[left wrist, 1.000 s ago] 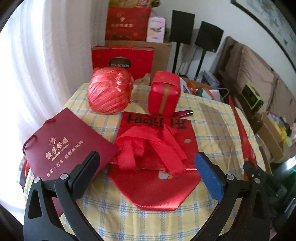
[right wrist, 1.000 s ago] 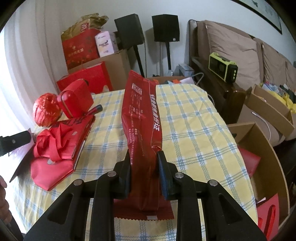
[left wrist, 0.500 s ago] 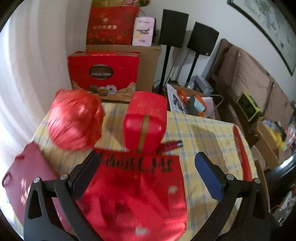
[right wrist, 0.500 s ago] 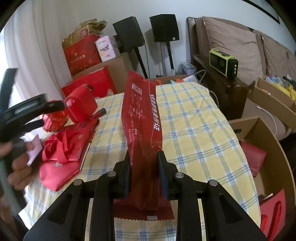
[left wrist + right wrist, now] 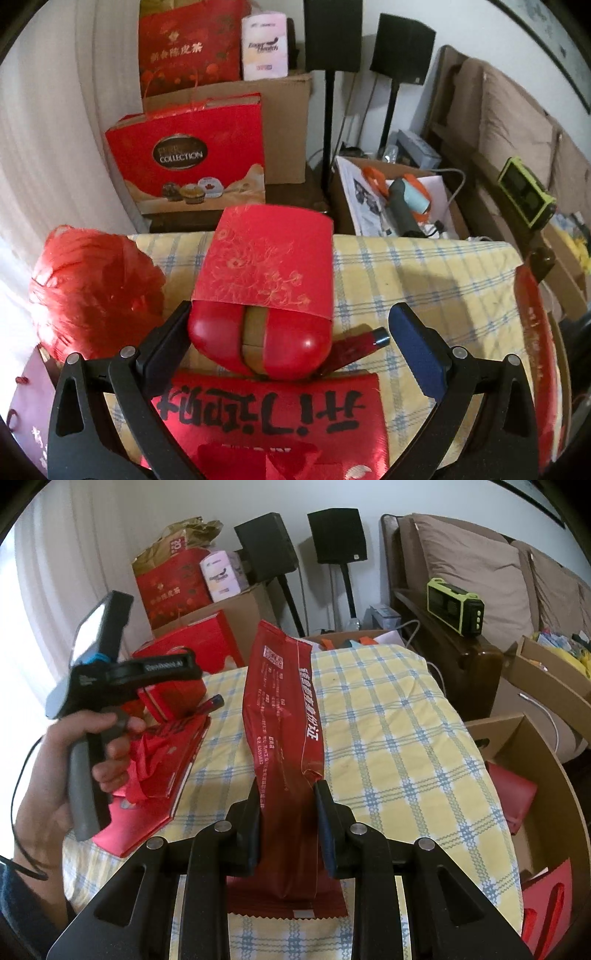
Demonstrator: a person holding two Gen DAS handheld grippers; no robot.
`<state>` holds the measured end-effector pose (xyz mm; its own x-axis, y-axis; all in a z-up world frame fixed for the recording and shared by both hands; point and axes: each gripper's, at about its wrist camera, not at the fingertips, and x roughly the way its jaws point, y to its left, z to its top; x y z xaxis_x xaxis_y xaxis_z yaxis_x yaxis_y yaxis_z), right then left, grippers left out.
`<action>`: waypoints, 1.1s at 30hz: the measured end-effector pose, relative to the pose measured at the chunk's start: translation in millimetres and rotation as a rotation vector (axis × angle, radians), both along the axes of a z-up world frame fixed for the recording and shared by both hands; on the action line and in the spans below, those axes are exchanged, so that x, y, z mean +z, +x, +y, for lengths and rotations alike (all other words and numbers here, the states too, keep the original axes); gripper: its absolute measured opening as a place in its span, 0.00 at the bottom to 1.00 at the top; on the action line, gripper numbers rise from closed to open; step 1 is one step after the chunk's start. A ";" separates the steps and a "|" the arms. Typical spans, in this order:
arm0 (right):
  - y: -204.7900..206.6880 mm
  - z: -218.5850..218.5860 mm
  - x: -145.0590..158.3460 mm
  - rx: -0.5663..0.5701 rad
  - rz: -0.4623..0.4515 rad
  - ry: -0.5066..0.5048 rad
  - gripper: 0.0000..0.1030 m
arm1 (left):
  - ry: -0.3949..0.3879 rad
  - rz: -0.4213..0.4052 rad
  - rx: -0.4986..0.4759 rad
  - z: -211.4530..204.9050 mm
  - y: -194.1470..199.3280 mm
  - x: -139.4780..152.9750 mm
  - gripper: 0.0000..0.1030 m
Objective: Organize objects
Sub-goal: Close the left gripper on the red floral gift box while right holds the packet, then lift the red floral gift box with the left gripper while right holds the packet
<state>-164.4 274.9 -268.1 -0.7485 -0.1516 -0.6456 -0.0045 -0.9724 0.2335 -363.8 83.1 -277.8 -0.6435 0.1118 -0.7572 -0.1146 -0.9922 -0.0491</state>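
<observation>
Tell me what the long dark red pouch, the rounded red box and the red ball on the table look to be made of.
Long pouch: probably glossy plastic or foil film; it creases, shines, and has a serrated sealed end.
Rounded red box: seemingly hard lacquered plastic or metal with sharp highlights, inside a printed paper sleeve.
Red ball: looks like wound shiny plastic raffia; thin glinting strands, though blurred.

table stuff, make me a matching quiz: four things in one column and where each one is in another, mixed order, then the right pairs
Things
1. long red packet
2. rounded red box
3. red raffia ball
4. red pen

Places
a. between the open left tongs
b. sticking out from beside the box
c. clamped in the right tongs
d. at the table's left edge, by the curtain

Pairs: 1-c, 2-a, 3-d, 4-b
</observation>
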 end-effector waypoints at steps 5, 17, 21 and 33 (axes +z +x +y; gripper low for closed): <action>-3.1 -3.1 -1.8 0.009 -0.013 0.009 0.25 | 0.023 -0.014 0.008 -3.7 -4.3 -6.7 0.99; -5.1 -3.1 -3.5 0.008 -0.024 0.016 0.25 | 0.032 -0.009 -0.007 -5.0 -5.6 -11.6 0.85; -5.2 -3.0 -3.3 0.007 -0.023 0.017 0.25 | 0.019 0.015 0.020 -9.8 -2.0 -9.8 0.67; -5.4 -3.0 -3.5 0.004 -0.020 0.014 0.25 | 0.024 0.053 0.009 -8.5 8.3 -6.4 0.60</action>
<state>-169.7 271.9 -271.6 -0.7346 -0.1451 -0.6628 -0.0054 -0.9756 0.2195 -355.5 74.6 -284.2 -0.6834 0.1236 -0.7195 -0.1089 -0.9918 -0.0669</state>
